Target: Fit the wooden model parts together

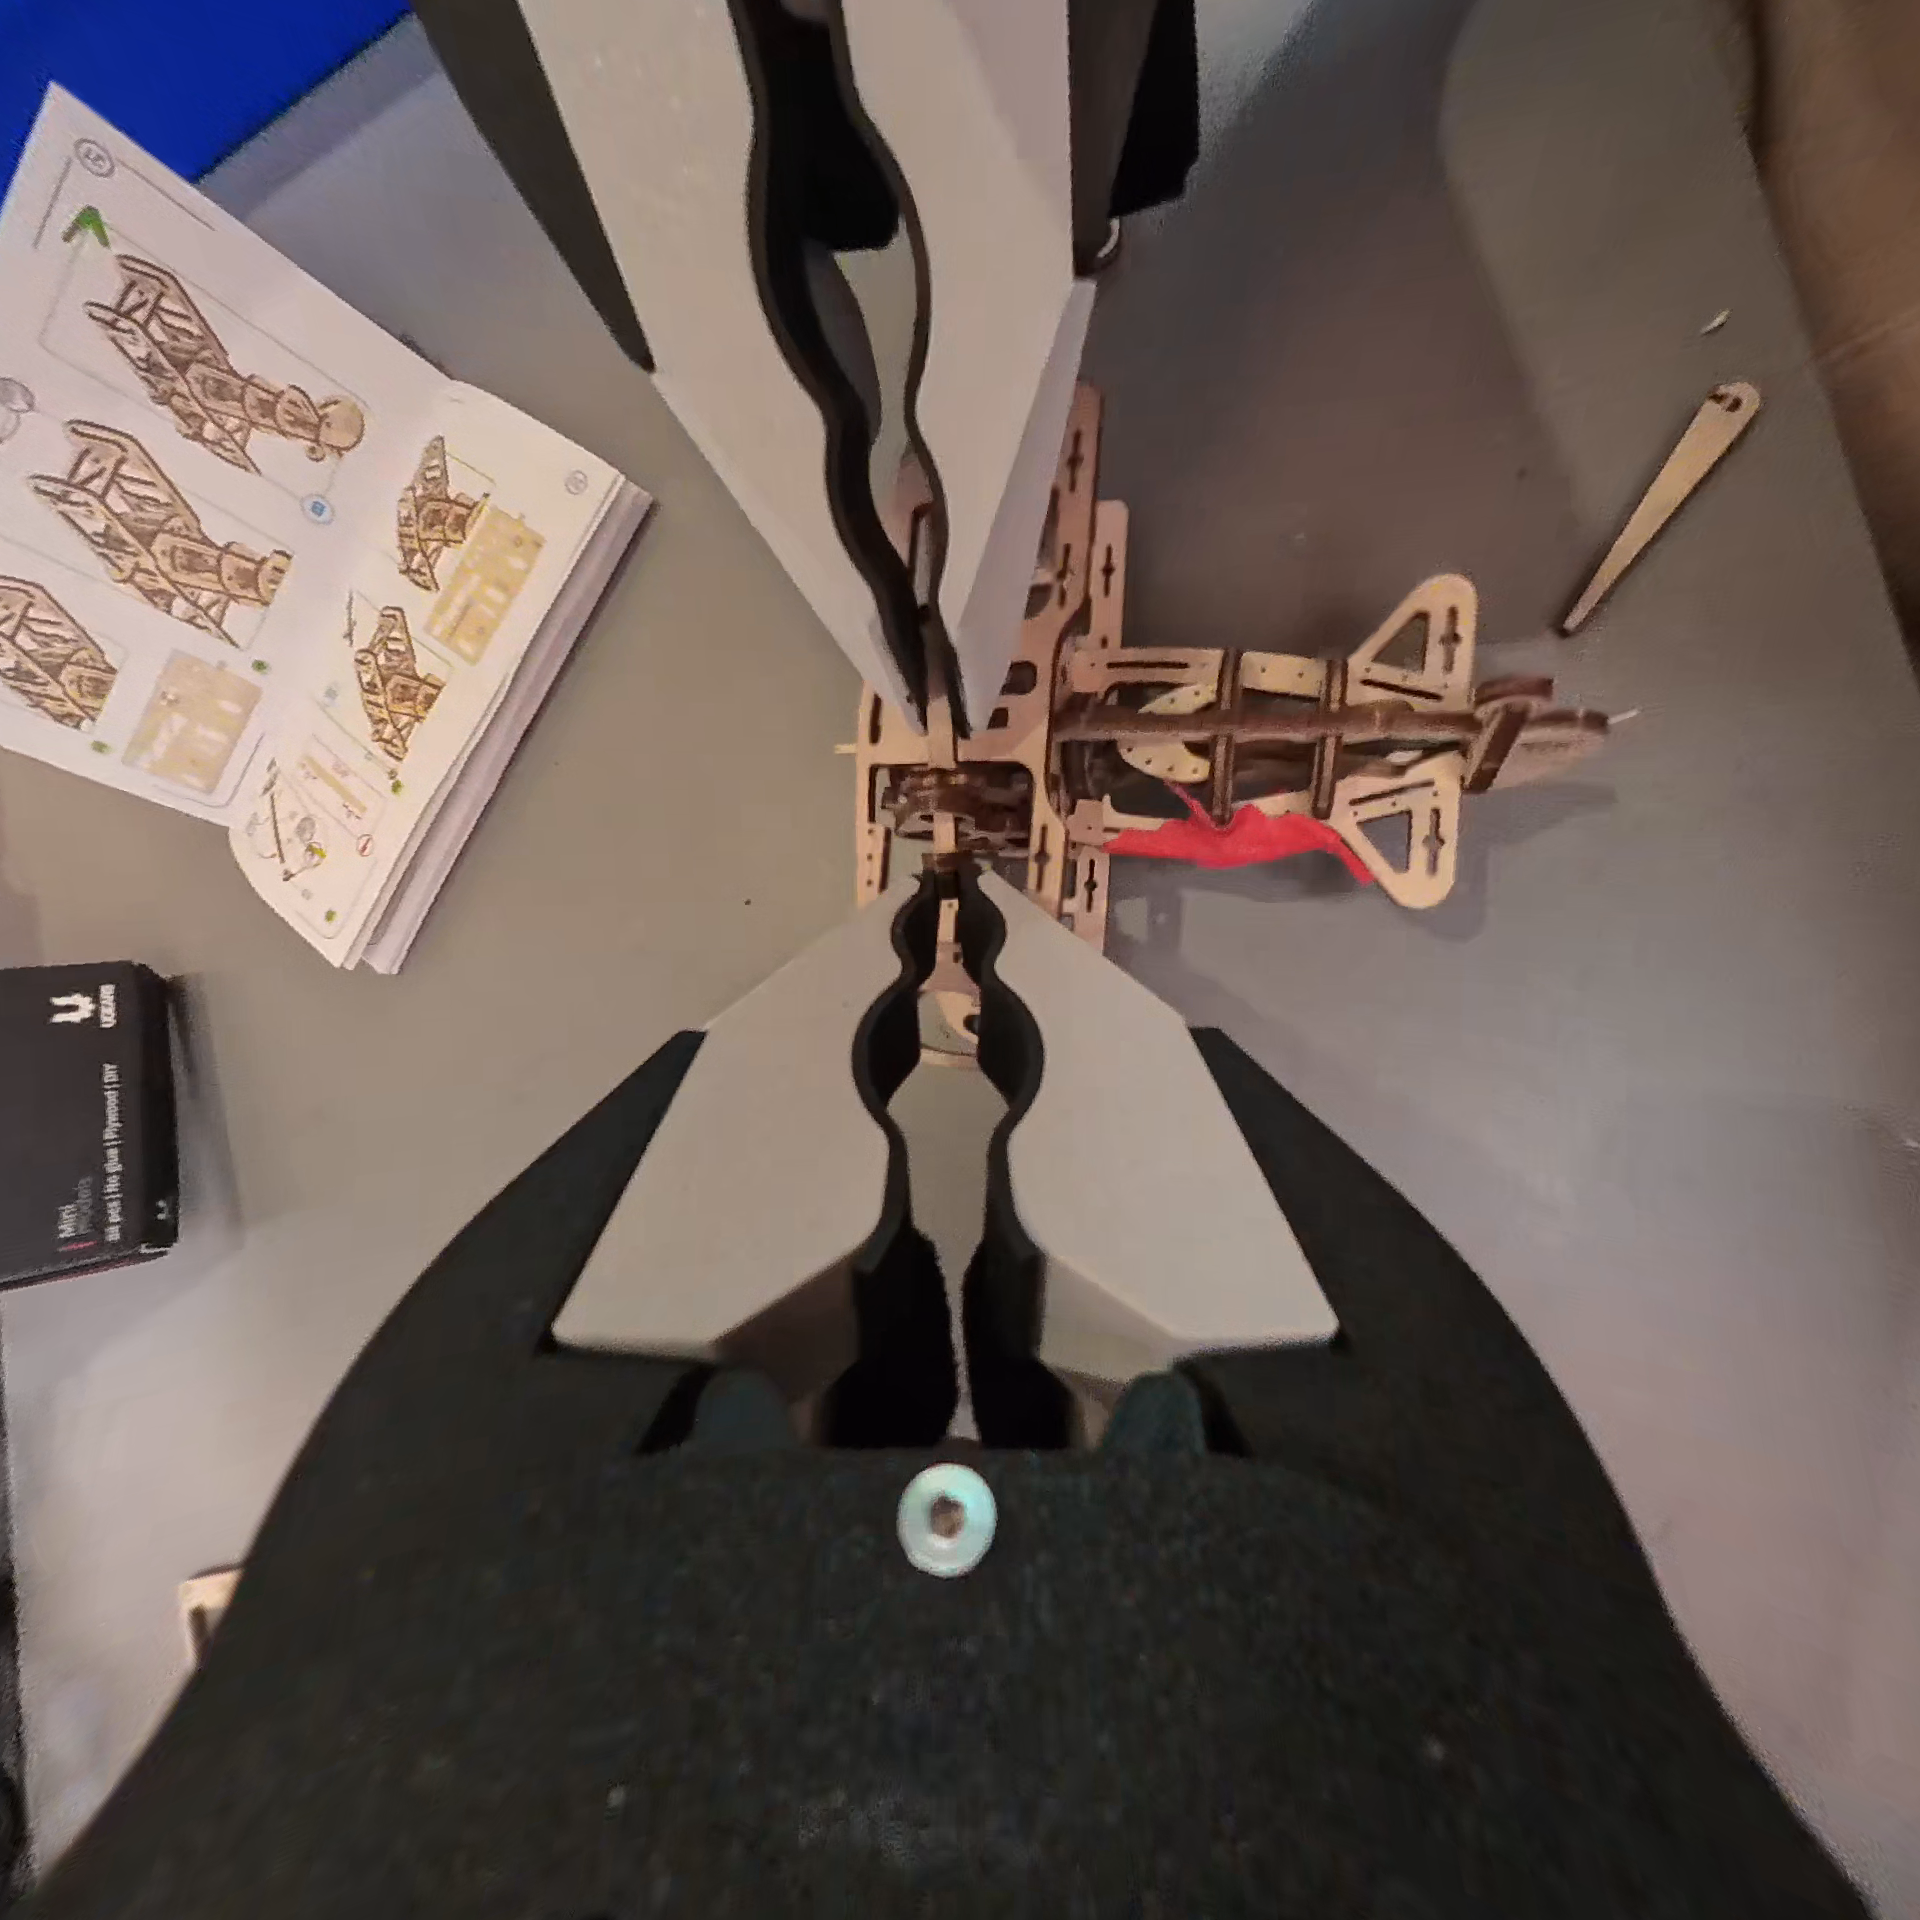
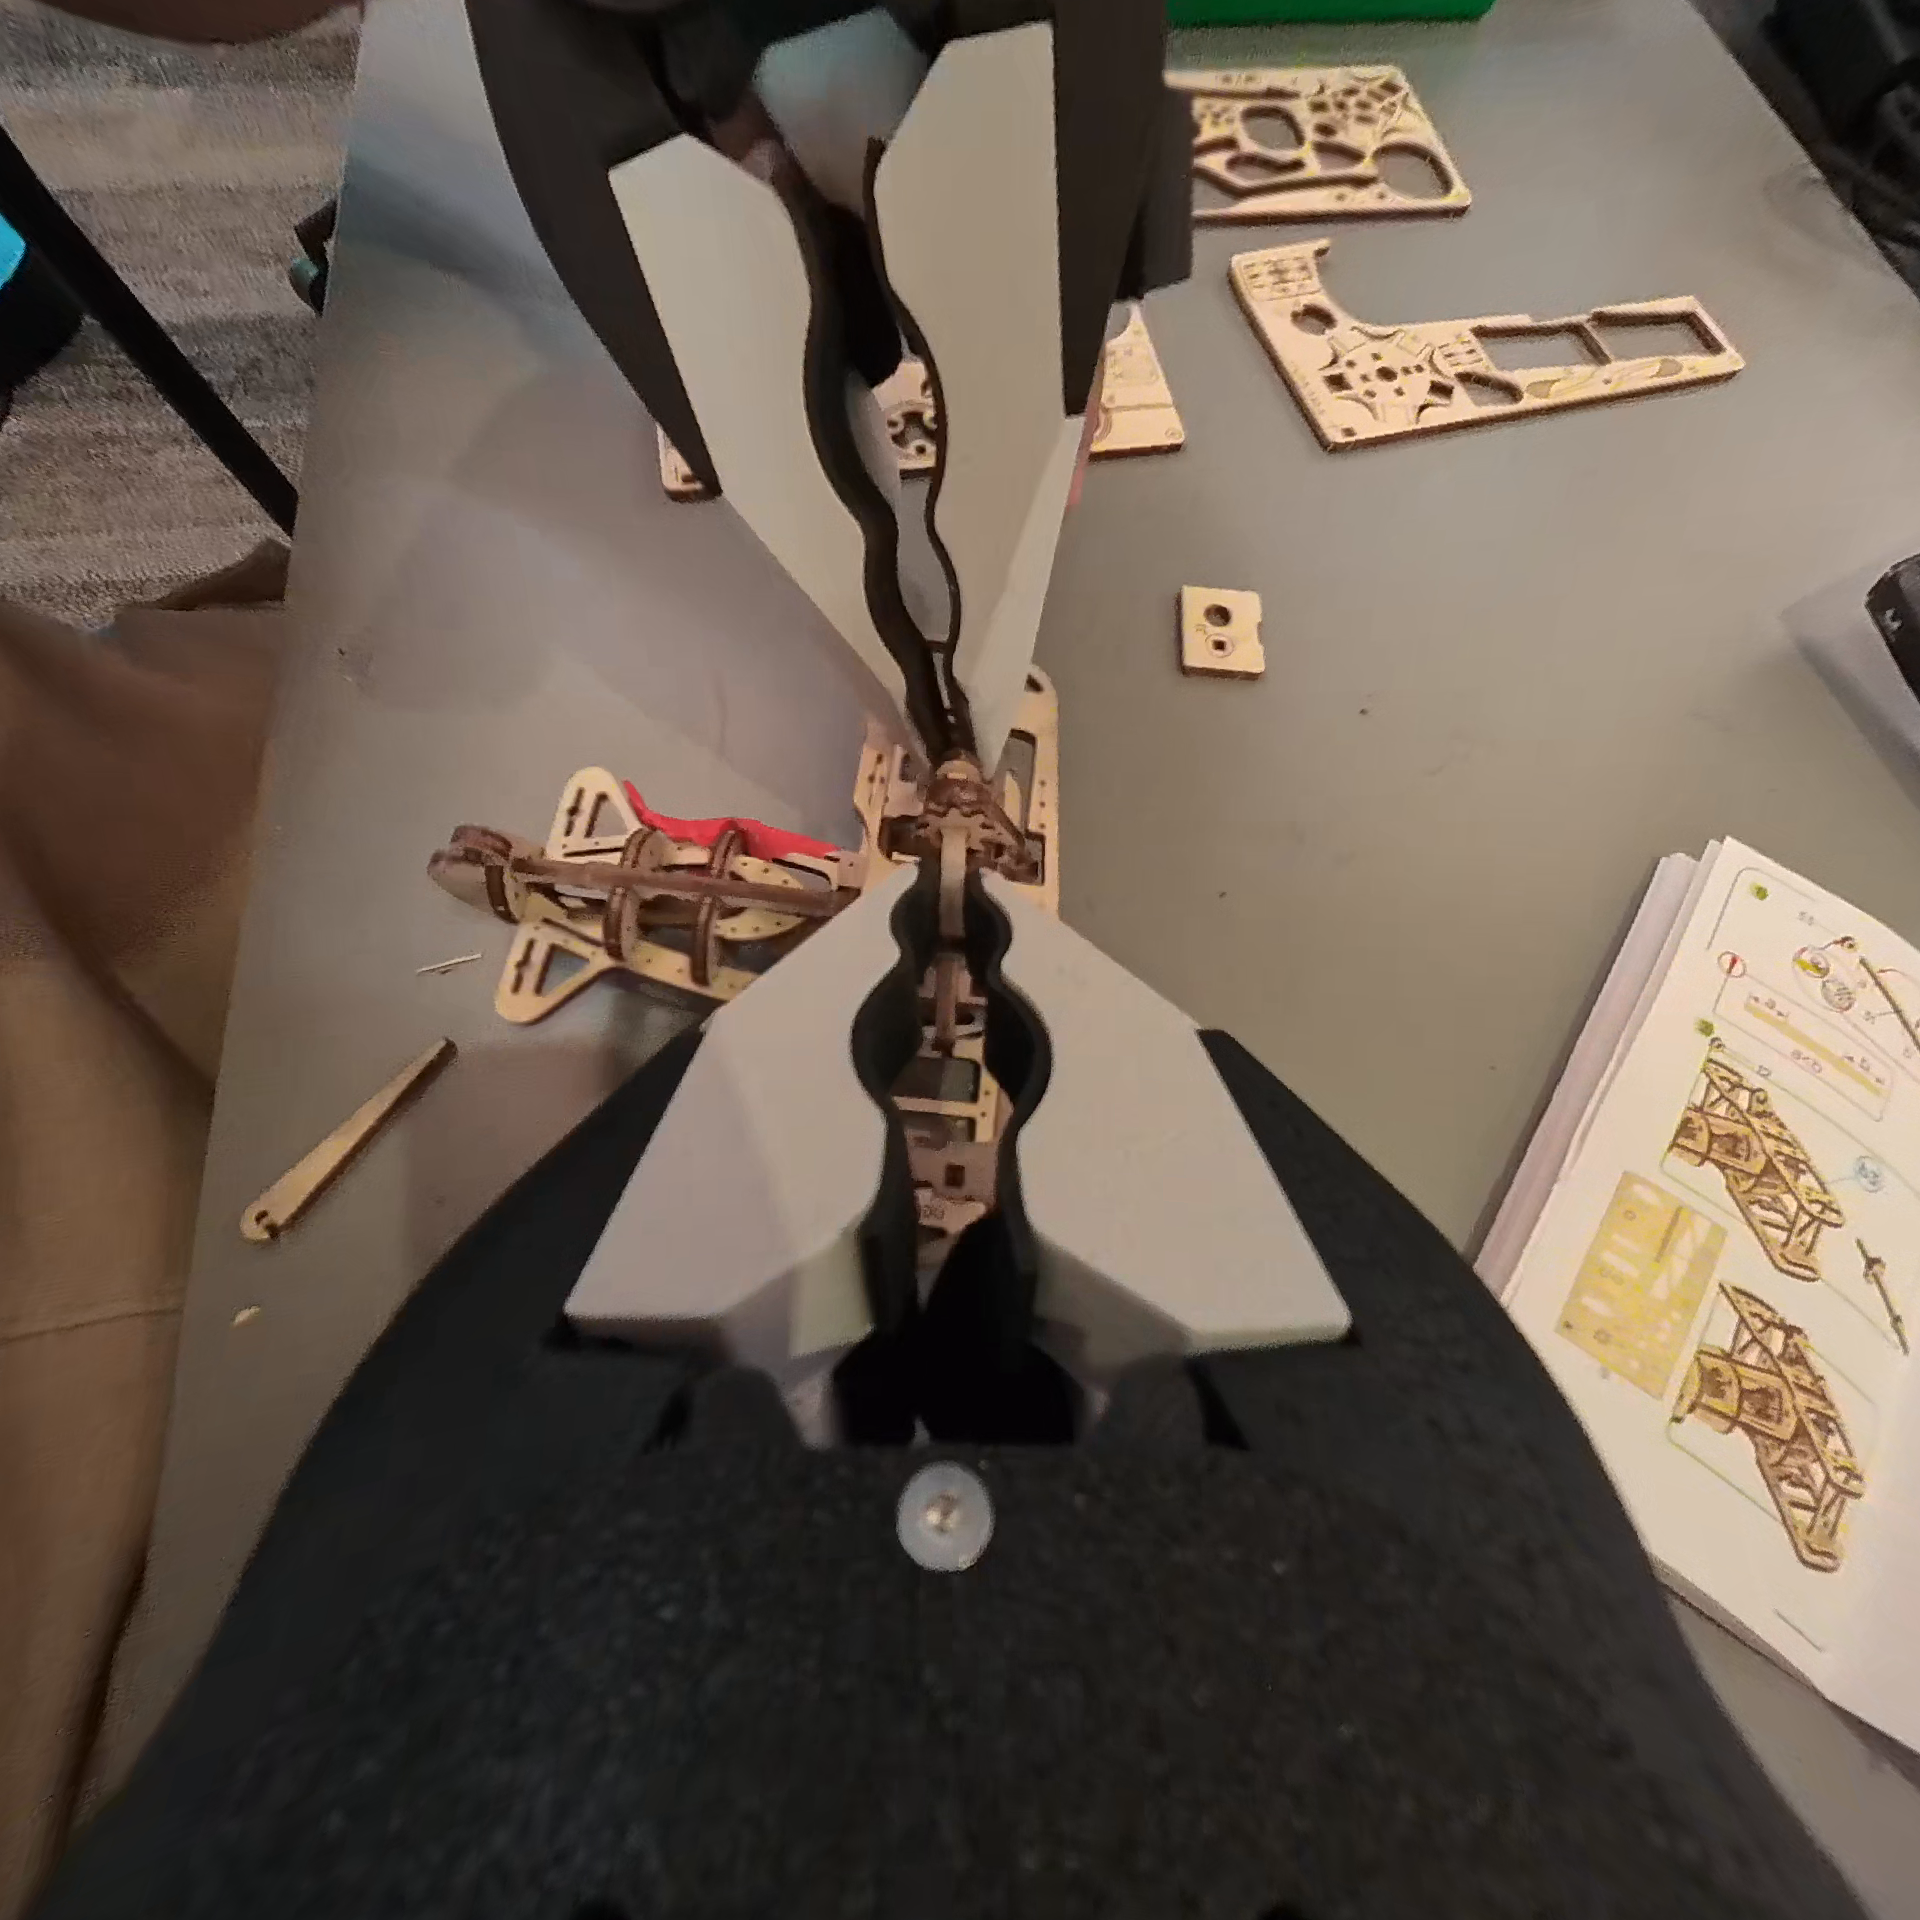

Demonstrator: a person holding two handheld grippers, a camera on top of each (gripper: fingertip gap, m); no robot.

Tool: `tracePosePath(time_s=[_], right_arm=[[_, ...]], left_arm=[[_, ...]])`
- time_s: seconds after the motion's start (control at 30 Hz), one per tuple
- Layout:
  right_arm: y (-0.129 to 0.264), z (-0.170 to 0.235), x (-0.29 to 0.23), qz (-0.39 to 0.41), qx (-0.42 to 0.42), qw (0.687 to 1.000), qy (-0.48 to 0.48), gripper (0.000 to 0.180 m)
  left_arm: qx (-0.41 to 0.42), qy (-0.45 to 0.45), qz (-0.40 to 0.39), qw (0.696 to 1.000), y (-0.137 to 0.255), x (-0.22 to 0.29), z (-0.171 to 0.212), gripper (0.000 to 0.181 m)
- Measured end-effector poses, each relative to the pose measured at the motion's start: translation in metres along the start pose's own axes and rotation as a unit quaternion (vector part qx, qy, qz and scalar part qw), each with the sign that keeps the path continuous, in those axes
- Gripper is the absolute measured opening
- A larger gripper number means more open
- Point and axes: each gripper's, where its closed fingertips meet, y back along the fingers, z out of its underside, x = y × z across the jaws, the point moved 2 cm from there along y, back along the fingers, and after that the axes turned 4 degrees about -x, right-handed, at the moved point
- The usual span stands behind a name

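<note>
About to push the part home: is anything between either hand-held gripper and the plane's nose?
Nothing visible. The left hand-held gripper and right hand-held gripper already pinch the small nose part of the wooden plane from opposite sides.

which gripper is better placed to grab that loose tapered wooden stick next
Neither is free: the left gripper and right gripper both pinch the wooden plane model at its nose. The right is probably better placed, since the tapered stick lies nearer its jaws, beside the tail.
</note>
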Motion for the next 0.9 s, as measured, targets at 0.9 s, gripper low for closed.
tracePosePath(time_s=[0.9], right_arm=[[0.0011, 0.0034, 0.0047, -0.002, 0.029, 0.999, -0.017, 0.001]], left_arm=[[-0.04, -0.017, -0.01, 0.999, -0.0042, -0.0028, -0.0086, 0.0]])
